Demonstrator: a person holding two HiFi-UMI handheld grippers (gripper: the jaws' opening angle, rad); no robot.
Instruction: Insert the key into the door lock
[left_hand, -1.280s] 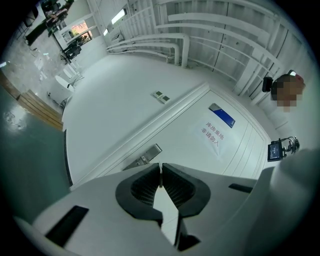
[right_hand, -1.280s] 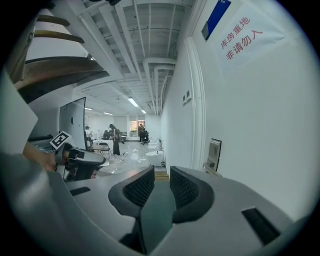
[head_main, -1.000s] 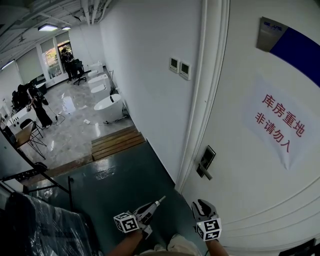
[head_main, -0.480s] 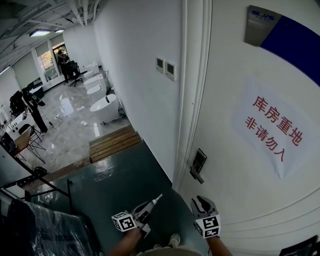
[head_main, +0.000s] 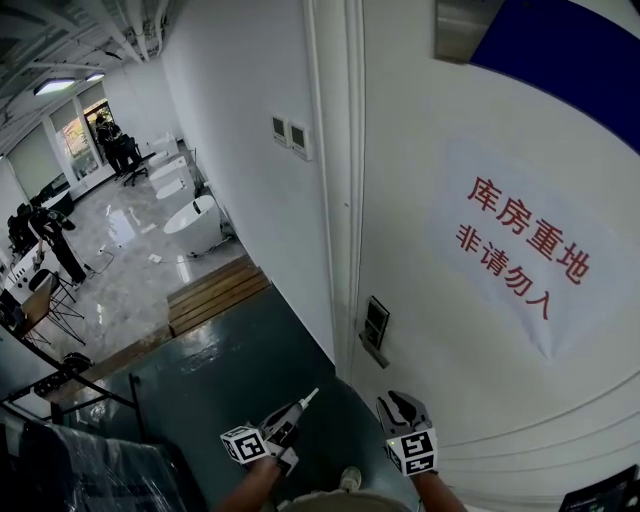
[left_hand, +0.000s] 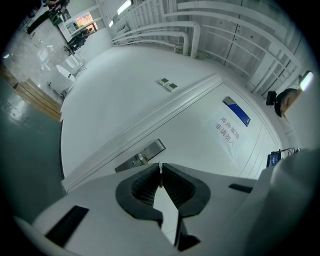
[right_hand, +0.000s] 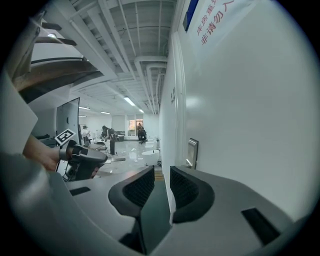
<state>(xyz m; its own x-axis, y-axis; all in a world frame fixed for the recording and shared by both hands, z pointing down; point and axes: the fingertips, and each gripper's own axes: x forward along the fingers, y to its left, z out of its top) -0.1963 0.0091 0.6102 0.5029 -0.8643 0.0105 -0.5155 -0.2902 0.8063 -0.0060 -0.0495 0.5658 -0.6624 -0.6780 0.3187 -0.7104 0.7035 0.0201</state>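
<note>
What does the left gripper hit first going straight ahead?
Probably the door, at or just beside the lock plate; the key in the left gripper would touch first. Depth unclear.

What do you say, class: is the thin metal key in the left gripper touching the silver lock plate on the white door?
Apart. The head view shows dark floor between the tip of the thin metal key and the silver lock plate.

The right gripper (right_hand: 161, 175) holds its black ribbed fingers (right_hand: 186, 189) slightly apart, with nothing between them. Ahead, a silver metal lock plate (right_hand: 192, 151) sits on the white door (right_hand: 250, 110).
</note>
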